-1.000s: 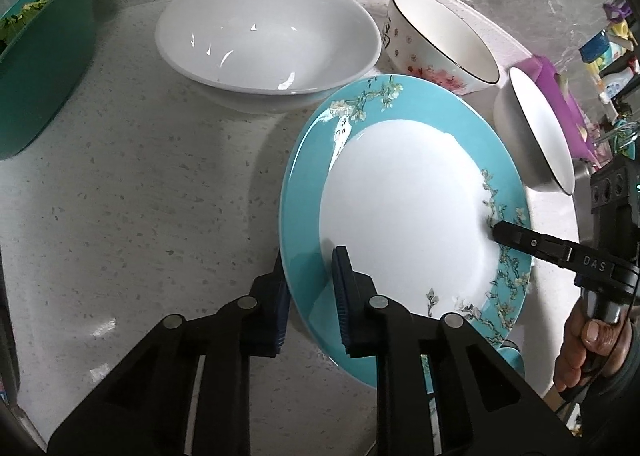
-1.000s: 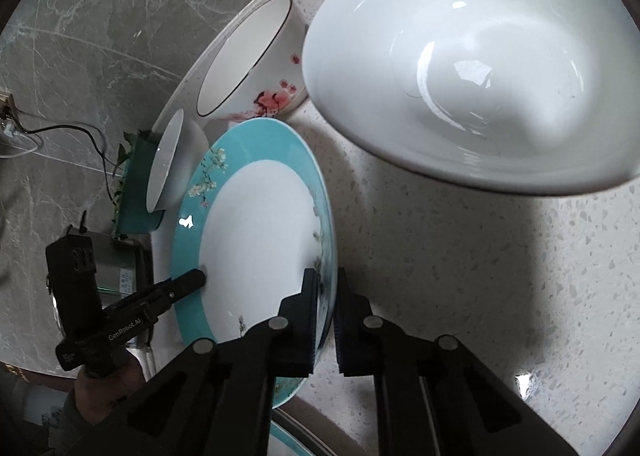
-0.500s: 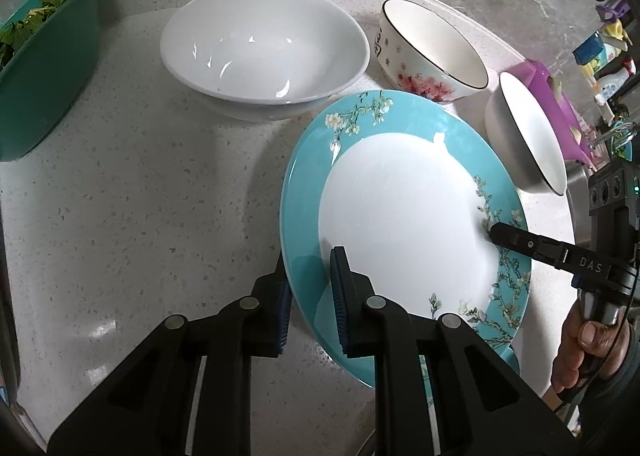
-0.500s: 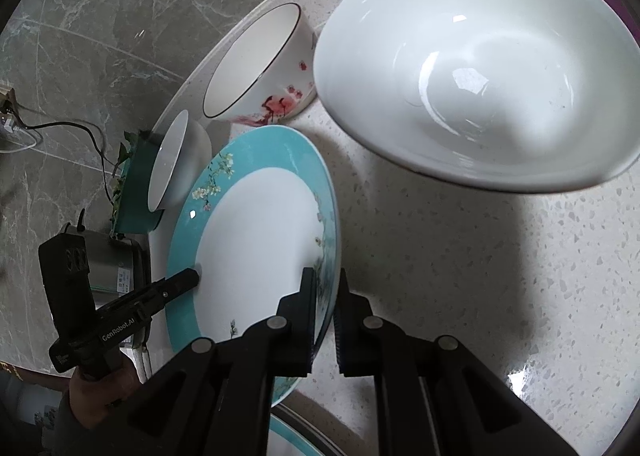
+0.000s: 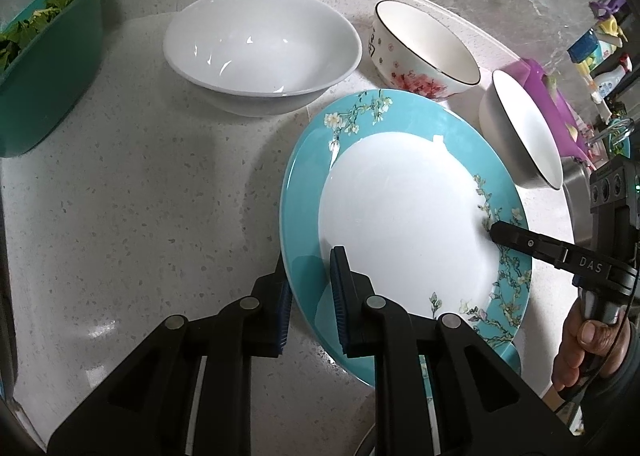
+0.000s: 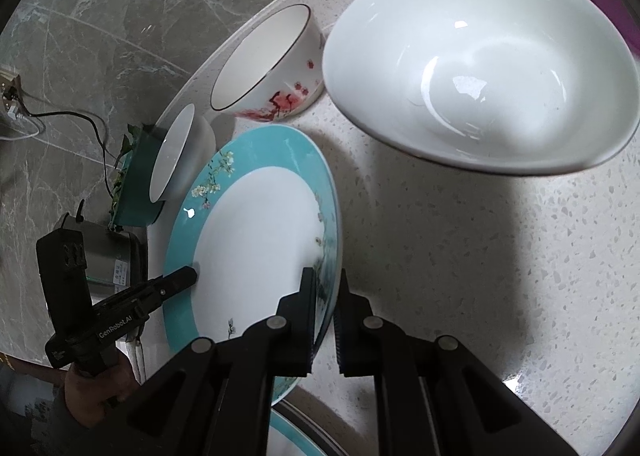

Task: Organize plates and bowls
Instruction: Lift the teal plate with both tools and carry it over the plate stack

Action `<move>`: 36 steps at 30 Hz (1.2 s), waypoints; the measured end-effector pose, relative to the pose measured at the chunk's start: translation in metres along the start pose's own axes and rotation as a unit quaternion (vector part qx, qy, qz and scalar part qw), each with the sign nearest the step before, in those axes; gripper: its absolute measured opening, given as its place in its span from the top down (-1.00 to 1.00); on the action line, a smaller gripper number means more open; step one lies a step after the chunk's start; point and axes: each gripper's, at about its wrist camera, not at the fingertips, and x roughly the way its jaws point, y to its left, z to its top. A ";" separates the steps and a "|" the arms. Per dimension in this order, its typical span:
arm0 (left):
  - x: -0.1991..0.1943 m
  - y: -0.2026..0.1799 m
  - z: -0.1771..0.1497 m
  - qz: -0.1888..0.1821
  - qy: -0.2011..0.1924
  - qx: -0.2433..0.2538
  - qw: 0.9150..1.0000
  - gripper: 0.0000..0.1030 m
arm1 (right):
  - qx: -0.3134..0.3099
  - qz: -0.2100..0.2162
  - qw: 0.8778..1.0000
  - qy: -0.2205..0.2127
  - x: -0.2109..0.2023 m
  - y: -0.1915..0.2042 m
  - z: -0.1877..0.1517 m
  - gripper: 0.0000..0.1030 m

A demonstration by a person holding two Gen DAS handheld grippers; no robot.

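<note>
A teal-rimmed plate (image 5: 400, 216) with a white centre and blossom print is held from both sides. My left gripper (image 5: 310, 268) is shut on its plain teal left rim. My right gripper (image 6: 325, 280) is shut on the opposite, flowered rim (image 6: 256, 240). Each gripper shows in the other's view: the right one (image 5: 496, 232) and the left one (image 6: 188, 276). Beyond the plate stand a large white bowl (image 5: 260, 48), a floral bowl (image 5: 424, 52) and a small dark-rimmed white bowl (image 5: 520, 136).
A teal tub of greens (image 5: 48, 68) sits at the far left of the speckled counter (image 5: 140, 196). A purple item (image 5: 548, 96) lies behind the small bowl. Part of another teal plate (image 6: 288, 440) shows below the held one. A metal container (image 6: 112, 256) stands off the counter's edge.
Both grippers keep their grip on the plate. The bowls look slightly farther off in both views; nothing else has moved.
</note>
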 end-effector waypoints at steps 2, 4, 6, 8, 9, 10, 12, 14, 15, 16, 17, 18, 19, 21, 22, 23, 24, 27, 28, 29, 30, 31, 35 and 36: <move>-0.004 -0.002 -0.001 0.002 -0.005 0.003 1.000 0.69 | -0.006 -0.004 1.000 -0.004 -0.001 0.002 -0.001 0.81; -0.007 -0.004 -0.002 0.003 -0.008 0.006 1.000 0.69 | -0.008 -0.005 1.000 -0.007 -0.002 0.004 -0.001 0.81; -0.010 -0.004 -0.003 0.003 -0.010 0.006 1.000 0.69 | -0.012 -0.005 1.000 -0.010 -0.004 0.005 0.000 0.81; -0.014 -0.003 -0.004 0.003 -0.013 0.006 1.000 0.69 | -0.015 -0.006 1.000 -0.012 -0.007 0.007 -0.001 0.80; -0.016 -0.003 -0.004 0.003 -0.015 0.006 1.000 0.69 | -0.016 -0.006 1.000 -0.013 -0.007 0.007 -0.001 0.80; -0.019 -0.004 -0.005 0.002 -0.016 0.006 1.000 0.69 | -0.017 -0.007 1.000 -0.014 -0.009 0.008 -0.001 0.80; -0.023 -0.004 -0.006 0.003 -0.018 0.008 1.000 0.69 | -0.020 -0.007 1.000 -0.016 -0.011 0.010 -0.003 0.80; -0.028 -0.006 -0.009 0.003 -0.021 0.009 1.000 0.69 | -0.023 -0.008 1.000 -0.018 -0.015 0.012 -0.004 0.80; -0.031 -0.007 -0.010 0.002 -0.023 0.010 1.000 0.69 | -0.024 -0.008 0.999 -0.019 -0.015 0.014 -0.005 0.80; -0.033 -0.008 -0.011 0.002 -0.024 0.011 1.000 0.69 | -0.026 -0.008 0.999 -0.021 -0.017 0.016 -0.006 0.80; -0.036 -0.008 -0.013 0.001 -0.025 0.010 1.000 0.69 | -0.027 -0.008 0.999 -0.022 -0.019 0.016 -0.007 0.80; -0.038 -0.009 -0.014 0.000 -0.027 0.010 1.000 0.69 | -0.028 -0.009 0.999 -0.024 -0.021 0.017 -0.008 0.80; -0.040 -0.010 -0.015 -0.001 -0.029 0.010 1.000 0.69 | -0.029 -0.008 0.999 -0.026 -0.024 0.019 -0.009 0.80; -0.046 -0.011 -0.019 -0.002 -0.033 0.011 0.999 0.69 | -0.031 -0.007 0.999 -0.030 -0.028 0.021 -0.012 0.80; -0.049 -0.012 -0.020 -0.001 -0.035 0.012 0.999 0.69 | -0.031 -0.007 0.999 -0.032 -0.030 0.022 -0.014 0.80; -0.051 -0.011 -0.022 -0.002 -0.037 0.013 0.999 0.69 | -0.033 -0.007 0.999 -0.034 -0.033 0.024 -0.016 0.80; -0.053 -0.013 -0.023 -0.002 -0.038 0.013 0.999 0.69 | -0.034 -0.007 0.999 -0.035 -0.035 0.025 -0.017 0.80; -0.061 -0.015 -0.030 -0.002 -0.043 0.017 0.999 0.68 | -0.037 -0.007 0.998 -0.040 -0.042 0.029 -0.023 0.79; -0.064 -0.017 -0.032 -0.002 -0.045 0.019 0.999 0.69 | -0.038 -0.008 0.998 -0.041 -0.044 0.030 -0.026 0.79; -0.068 -0.019 -0.035 -0.001 -0.047 0.022 0.999 0.68 | -0.037 -0.007 0.998 -0.043 -0.047 0.031 -0.029 0.79; -0.072 -0.020 -0.039 -0.001 -0.048 0.023 0.999 0.69 | -0.037 -0.007 0.998 -0.044 -0.050 0.032 -0.032 0.79; -0.075 -0.022 -0.042 -0.001 -0.050 0.025 0.998 0.69 | -0.037 -0.007 0.998 -0.046 -0.052 0.033 -0.035 0.79; -0.086 -0.029 -0.053 -0.004 -0.054 0.030 0.998 0.68 | -0.038 -0.007 0.998 -0.052 -0.064 0.037 -0.048 0.79; -0.088 -0.030 -0.056 -0.004 -0.055 0.031 0.998 0.68 | -0.039 -0.008 0.998 -0.054 -0.066 0.039 -0.052 0.79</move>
